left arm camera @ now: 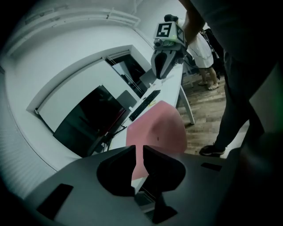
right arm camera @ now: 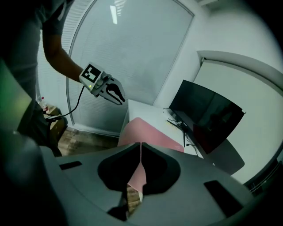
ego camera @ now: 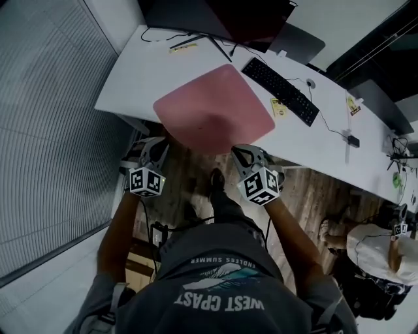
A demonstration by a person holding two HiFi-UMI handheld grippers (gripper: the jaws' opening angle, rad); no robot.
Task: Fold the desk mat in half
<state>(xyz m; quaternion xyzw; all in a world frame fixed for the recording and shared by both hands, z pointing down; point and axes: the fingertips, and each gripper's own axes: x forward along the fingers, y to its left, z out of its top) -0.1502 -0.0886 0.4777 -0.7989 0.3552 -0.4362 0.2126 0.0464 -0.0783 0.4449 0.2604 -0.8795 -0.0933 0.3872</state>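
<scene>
Mat [ego camera: 213, 107]: pink, plain, rounded corners, one darker patch near its front middle. Lies open and single-layer, not folded. Sits on the white surface [ego camera: 149, 65], turned at an angle to the front edge. Its nearest corner seems to reach just past that edge.

Both tongs are off the mat, on the person's side of it, over the wood floor [ego camera: 307, 196]. Left tongs [ego camera: 159, 143] are just beside the mat's near-left edge, tips pointing at it, not touching. Closed down to a thin slit, nothing in them. The pink in the slit is the mat further back. Right tongs [ego camera: 240, 152] are just beside the mat's near-right corner, also clear of it. Jaws together, empty.

Each gripper view shows the other gripper in the air short of the mat.

Black keyboard [ego camera: 281, 91] lies right of the mat, close but apart. Dark monitor [ego camera: 248, 19] stands behind it.
</scene>
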